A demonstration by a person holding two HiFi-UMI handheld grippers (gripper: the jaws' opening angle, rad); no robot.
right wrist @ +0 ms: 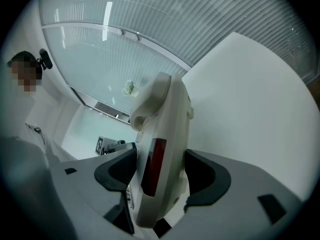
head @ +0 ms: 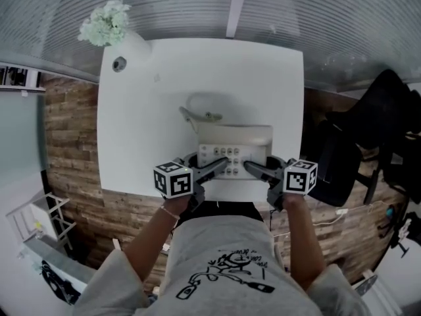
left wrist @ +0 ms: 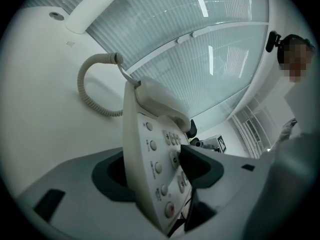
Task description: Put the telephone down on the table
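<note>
A white desk telephone (head: pixel 235 151) with its handset (head: pixel 233 135) on the cradle is over the near edge of the white table (head: pixel 145 110). Its coiled cord (head: pixel 197 107) trails onto the tabletop behind it. My left gripper (head: pixel 220 166) is shut on the telephone's left side, and in the left gripper view (left wrist: pixel 157 171) one pad presses the keypad face (left wrist: pixel 155 149). My right gripper (head: pixel 253 168) is shut on its right side, with the telephone's edge (right wrist: pixel 165 134) between the pads (right wrist: pixel 161 174). I cannot tell whether the base touches the table.
A white vase with pale flowers (head: pixel 105 24) stands at the table's far left corner, with a small round fitting (head: pixel 119 63) beside it. A black chair (head: pixel 368 130) stands to the right of the table. The floor around the table is wood (head: pixel 69 137).
</note>
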